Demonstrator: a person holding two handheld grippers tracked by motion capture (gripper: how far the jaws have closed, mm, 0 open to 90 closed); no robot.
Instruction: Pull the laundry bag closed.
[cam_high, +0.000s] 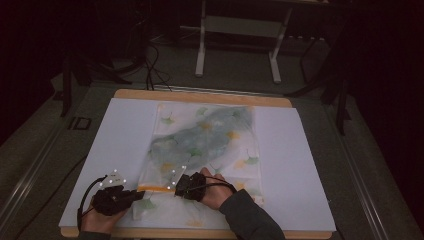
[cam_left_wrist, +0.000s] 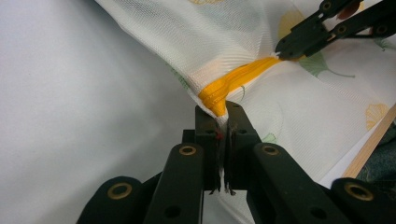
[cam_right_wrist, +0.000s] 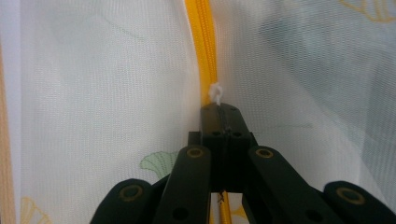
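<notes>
The mesh bag (cam_high: 205, 150) lies along the table's (cam_high: 300, 165) near edge. My left gripper (cam_left_wrist: 223, 122) pinches its zipper (cam_left_wrist: 238, 80) end; my right gripper (cam_right_wrist: 220, 111) clamps the zipper pull (cam_right_wrist: 215, 93). I'd hold left firm and draw right steadily along the teeth.

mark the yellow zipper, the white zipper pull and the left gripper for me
yellow zipper (cam_left_wrist: 233, 80): left gripper view, middle of the yellow band.
white zipper pull (cam_right_wrist: 215, 93): right gripper view, white tab above the jaws.
left gripper (cam_left_wrist: 224, 122): left gripper view, between the fingertips clamping the bag's corner.

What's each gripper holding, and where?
Left gripper: mesh bag at its corner by the zipper end. Right gripper: the white zipper pull.
</notes>
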